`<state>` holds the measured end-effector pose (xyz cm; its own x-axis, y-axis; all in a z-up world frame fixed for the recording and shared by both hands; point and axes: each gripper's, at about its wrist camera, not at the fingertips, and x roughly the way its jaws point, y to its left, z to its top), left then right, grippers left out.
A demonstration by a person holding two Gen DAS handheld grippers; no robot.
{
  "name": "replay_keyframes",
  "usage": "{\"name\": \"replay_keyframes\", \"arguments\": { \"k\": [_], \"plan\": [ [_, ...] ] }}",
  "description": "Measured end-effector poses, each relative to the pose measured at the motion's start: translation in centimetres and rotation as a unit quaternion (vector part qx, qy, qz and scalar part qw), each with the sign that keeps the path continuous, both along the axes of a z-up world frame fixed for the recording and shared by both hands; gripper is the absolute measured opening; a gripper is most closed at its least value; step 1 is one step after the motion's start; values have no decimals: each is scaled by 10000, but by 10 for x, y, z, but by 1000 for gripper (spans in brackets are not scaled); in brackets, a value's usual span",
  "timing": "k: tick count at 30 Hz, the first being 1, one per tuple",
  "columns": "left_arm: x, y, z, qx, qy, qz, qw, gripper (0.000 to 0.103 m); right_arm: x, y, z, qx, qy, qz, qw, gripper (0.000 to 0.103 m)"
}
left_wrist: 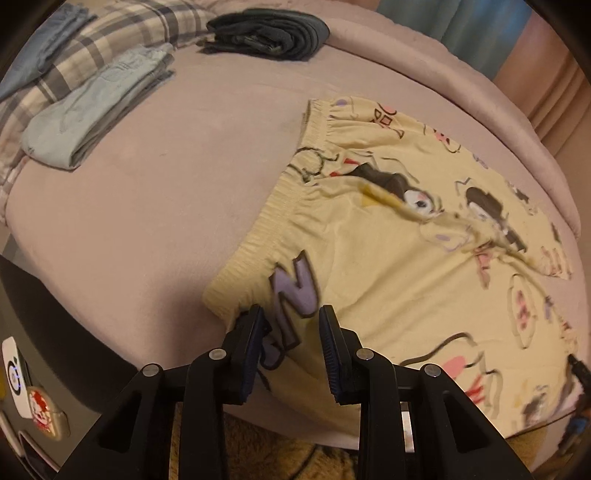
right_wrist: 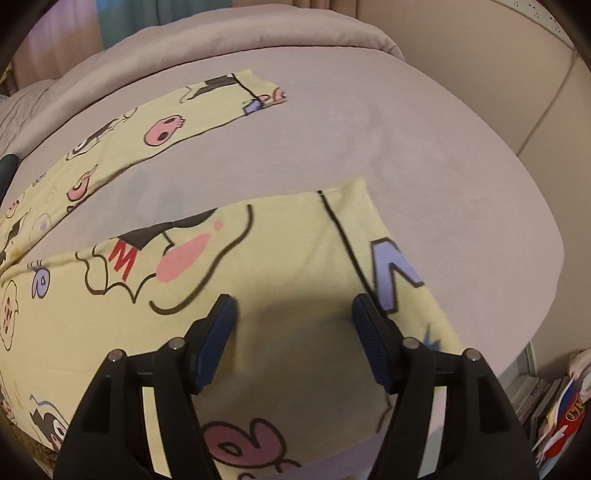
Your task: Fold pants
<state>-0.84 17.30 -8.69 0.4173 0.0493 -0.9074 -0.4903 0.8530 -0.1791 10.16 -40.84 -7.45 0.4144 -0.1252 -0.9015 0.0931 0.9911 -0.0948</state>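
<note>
While both tongs tilt steeply down over it, the bed fills each view, a broad mauve cover, matte and soft, rounded at its edges. The pants, pale yellow thin cotton printed with cartoon figures and purple letters, lie flat across it toward 3 o'clock in the left wrist view; the gathered elastic waistband runs from 12 to 7 o'clock, puckered. In the right wrist view the two legs spread apart in a V, the far one reaching to 12 o'clock, bed cover between them.

At 10 o'clock in the left view sits a folded light-blue garment on plaid fabric; at 12 a folded dark pile.

Left tongs: black frame, ribbed blue pads, partly closed over the waistband's corner, cloth between the pads; whether they pinch it I cannot tell. Right tongs: pads well apart, hovering over the near leg's hem end, gripping nothing.
</note>
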Motion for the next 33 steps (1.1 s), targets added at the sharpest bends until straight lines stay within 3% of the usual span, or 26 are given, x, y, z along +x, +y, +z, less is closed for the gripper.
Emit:
{"name": "replay_keyframes", "arguments": {
  "k": [2,4,5,6,11,15,18,21,25,26,29,33],
  "plan": [
    [10,5,14,-287,-147,-63,9995,30,6,0,10,-42,34,-70,10000,66],
    [26,14,34,-368,-387,-57,9986,47,15,1,26,130,-103,-50,9999,66],
    [34,16,41,-288,-482,-6,9984,60,21,2,38,292,-174,-34,9994,67],
    [45,20,50,-126,-576,71,9982,67,27,2,47,422,-225,-27,9989,70],
    [115,41,61,288,-663,253,9971,68,84,7,96,1174,-566,-193,9913,79],
    [153,62,34,-39,-413,321,9986,68,138,24,112,1291,-878,-309,9873,87],
    [172,75,10,-10,-172,501,9986,68,193,44,101,952,-1012,-201,9901,87],
    [181,84,-9,41,-56,703,9975,68,246,58,69,684,-784,-50,9946,86],
    [191,82,-22,266,-86,673,9973,70,294,76,29,-536,-858,292,9944,85],
    [193,79,-22,396,-137,606,9973,73,302,78,20,-597,-768,376,9946,85],
    [197,74,-25,475,-299,531,9970,73,319,75,-10,-132,-355,363,9986,84],
    [197,73,-25,211,-493,532,9971,73,330,76,-36,242,-135,348,9990,86]
  ]
}}
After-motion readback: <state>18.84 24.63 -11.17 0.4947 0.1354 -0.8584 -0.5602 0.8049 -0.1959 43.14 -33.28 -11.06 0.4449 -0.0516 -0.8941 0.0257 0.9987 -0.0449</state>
